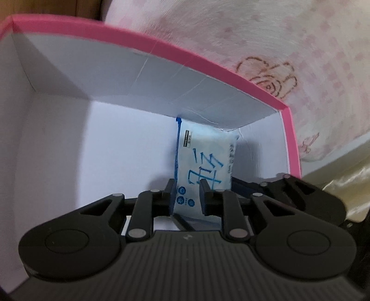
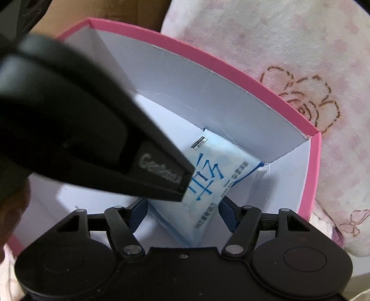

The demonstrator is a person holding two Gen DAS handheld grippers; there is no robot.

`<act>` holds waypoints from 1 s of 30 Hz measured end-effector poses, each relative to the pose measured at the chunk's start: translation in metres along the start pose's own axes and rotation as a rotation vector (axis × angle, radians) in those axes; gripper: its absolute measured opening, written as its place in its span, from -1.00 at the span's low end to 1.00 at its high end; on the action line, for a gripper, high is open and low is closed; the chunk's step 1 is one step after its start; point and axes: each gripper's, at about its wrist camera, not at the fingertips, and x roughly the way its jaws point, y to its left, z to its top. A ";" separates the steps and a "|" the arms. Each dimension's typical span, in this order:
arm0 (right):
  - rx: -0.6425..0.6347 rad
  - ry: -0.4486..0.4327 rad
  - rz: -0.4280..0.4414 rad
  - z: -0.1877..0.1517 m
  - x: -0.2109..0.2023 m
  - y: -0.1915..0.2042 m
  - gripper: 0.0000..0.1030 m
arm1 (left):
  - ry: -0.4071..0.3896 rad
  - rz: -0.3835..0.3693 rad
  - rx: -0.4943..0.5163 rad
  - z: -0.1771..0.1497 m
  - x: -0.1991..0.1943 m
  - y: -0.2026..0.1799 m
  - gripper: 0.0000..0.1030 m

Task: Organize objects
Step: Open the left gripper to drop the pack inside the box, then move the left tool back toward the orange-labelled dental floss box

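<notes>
A light blue tissue pack (image 1: 203, 159) with blue characters stands on edge inside a pink-rimmed white box (image 1: 161, 49), against its far wall near the right corner. My left gripper (image 1: 187, 196) is shut on the pack's near end. In the right wrist view the same pack (image 2: 215, 176) lies between the fingers of my right gripper (image 2: 182, 216), which is open around it inside the box (image 2: 254, 81). The left gripper's black body (image 2: 81, 129) crosses that view from the left and hides part of the pack.
The box sits on a pink and white floral blanket (image 1: 277, 46), also seen in the right wrist view (image 2: 300, 58). A brown cardboard surface (image 2: 129, 11) lies behind the box. A shiny beige fabric (image 1: 346, 176) shows at the right edge.
</notes>
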 end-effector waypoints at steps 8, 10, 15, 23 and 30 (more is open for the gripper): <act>0.032 -0.122 0.034 -0.023 -0.058 0.015 0.70 | -0.027 0.011 0.087 -0.006 -0.042 -0.006 -0.51; 0.050 -0.134 0.059 -0.031 -0.073 0.017 0.69 | -0.027 0.018 0.110 -0.011 -0.056 -0.010 -0.51; 0.079 -0.184 0.088 -0.047 -0.113 -0.004 0.69 | -0.028 0.027 0.177 -0.026 -0.102 -0.019 -0.51; 0.091 -0.237 0.143 -0.067 -0.166 -0.032 0.70 | -0.044 0.078 0.305 -0.054 -0.177 -0.045 -0.32; 0.076 -0.259 0.193 -0.100 -0.215 -0.016 0.71 | -0.024 0.087 0.430 -0.093 -0.223 -0.062 -0.12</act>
